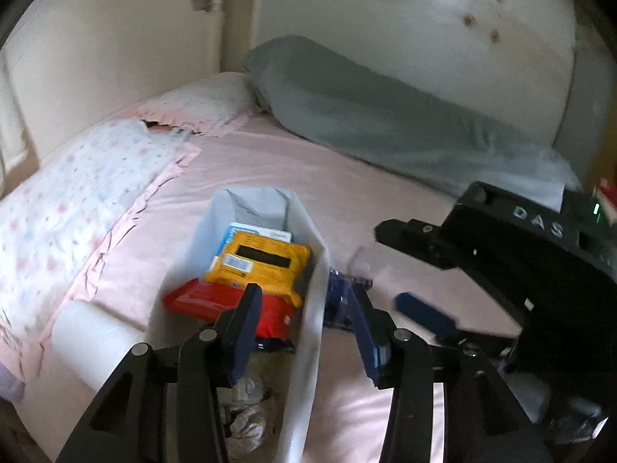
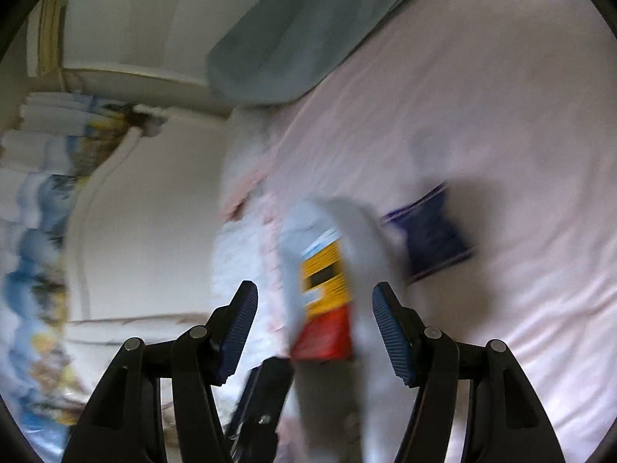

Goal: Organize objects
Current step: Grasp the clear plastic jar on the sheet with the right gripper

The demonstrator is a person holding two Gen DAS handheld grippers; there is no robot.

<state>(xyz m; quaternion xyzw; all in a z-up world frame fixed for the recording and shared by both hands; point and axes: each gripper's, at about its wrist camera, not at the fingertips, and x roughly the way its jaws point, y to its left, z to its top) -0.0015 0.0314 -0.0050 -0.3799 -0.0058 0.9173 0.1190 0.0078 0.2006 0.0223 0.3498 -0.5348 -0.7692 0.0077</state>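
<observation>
A white fabric bin [image 1: 314,308] lies on the pink bed sheet [image 1: 270,169]. It holds a yellow packet [image 1: 266,266], a red packet [image 1: 216,303] and a blue-white box [image 1: 256,231]. My left gripper [image 1: 304,301] is open, its jaws astride the bin's right wall. A dark blue packet [image 1: 339,301] lies just outside that wall. My right gripper [image 1: 389,266] shows at the right, open and empty. In the blurred right wrist view my right gripper [image 2: 314,301] is open above the bin [image 2: 362,239], the yellow packet [image 2: 324,277], the red packet [image 2: 326,337] and the blue packet [image 2: 432,237].
A grey pillow [image 1: 370,112] lies along the far wall. Patterned pink pillows [image 1: 77,193] lie at the left. A white roll [image 1: 92,339] rests left of the bin. Crumpled items [image 1: 246,413] lie at the bin's near end.
</observation>
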